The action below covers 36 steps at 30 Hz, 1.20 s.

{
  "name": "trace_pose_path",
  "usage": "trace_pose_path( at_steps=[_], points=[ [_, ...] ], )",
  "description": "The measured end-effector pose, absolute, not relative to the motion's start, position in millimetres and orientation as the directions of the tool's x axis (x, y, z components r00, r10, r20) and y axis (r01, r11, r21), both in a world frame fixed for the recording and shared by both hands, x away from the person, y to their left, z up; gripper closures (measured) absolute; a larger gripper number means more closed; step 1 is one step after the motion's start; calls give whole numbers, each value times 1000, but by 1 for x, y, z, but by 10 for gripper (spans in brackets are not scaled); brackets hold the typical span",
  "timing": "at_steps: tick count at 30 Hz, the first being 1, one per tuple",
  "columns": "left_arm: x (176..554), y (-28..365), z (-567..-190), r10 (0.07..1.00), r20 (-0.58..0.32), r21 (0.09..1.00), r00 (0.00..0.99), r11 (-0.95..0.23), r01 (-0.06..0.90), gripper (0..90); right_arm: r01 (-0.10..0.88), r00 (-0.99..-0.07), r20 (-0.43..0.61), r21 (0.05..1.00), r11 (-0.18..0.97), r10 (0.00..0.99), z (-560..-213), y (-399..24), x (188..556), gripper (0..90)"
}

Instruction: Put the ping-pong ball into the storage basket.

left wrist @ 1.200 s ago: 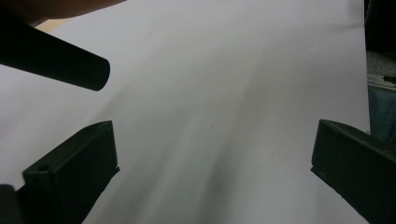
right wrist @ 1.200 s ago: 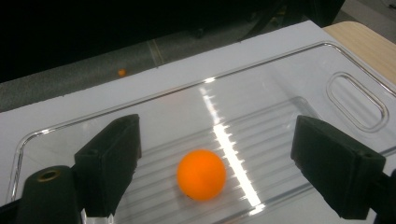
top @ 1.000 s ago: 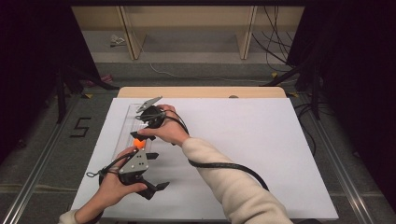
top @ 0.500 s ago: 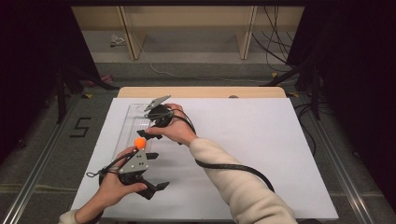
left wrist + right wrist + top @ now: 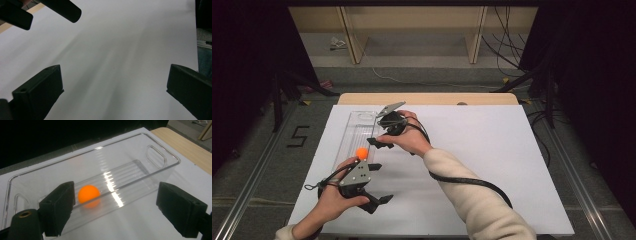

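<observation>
An orange ball [image 5: 362, 153] [image 5: 89, 193] rests inside a long clear plastic tray [image 5: 348, 131] [image 5: 163, 157], near the tray's close end. My right gripper [image 5: 380, 143] [image 5: 116, 187] hovers over the tray's right rim just beyond the ball, jaws wide open and nothing between them. The ball lies ahead of its left jaw in the right gripper view. My left gripper [image 5: 379, 183] [image 5: 115, 72] sits low near the table's front left, open and empty, facing bare white surface. The right gripper's black jaws cross the top left corner of the left gripper view.
The white table top [image 5: 492, 160] stretches wide to the right of the tray. A wooden strip [image 5: 427, 98] runs along its far edge. A black cable [image 5: 467, 181] trails from the right gripper across the table. Dark floor and rails surround the table.
My right gripper has drawn back from the ball toward the far end of the tray. The ball stays where it was in the tray. The left gripper has not moved.
</observation>
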<state>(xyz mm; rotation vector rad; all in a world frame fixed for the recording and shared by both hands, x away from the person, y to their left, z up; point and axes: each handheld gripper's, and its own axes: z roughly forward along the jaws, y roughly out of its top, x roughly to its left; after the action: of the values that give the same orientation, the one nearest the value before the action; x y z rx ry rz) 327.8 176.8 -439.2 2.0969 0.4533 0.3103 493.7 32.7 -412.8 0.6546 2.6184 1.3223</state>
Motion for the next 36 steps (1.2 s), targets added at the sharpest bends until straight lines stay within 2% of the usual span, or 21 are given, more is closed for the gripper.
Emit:
trace_pose_path(
  at_steps=[36],
  points=[
    [328,177,-439,438,45,846,898,-495,199,0,364,-863,85,790,494,499,-418,-22,489,165]
  ],
)
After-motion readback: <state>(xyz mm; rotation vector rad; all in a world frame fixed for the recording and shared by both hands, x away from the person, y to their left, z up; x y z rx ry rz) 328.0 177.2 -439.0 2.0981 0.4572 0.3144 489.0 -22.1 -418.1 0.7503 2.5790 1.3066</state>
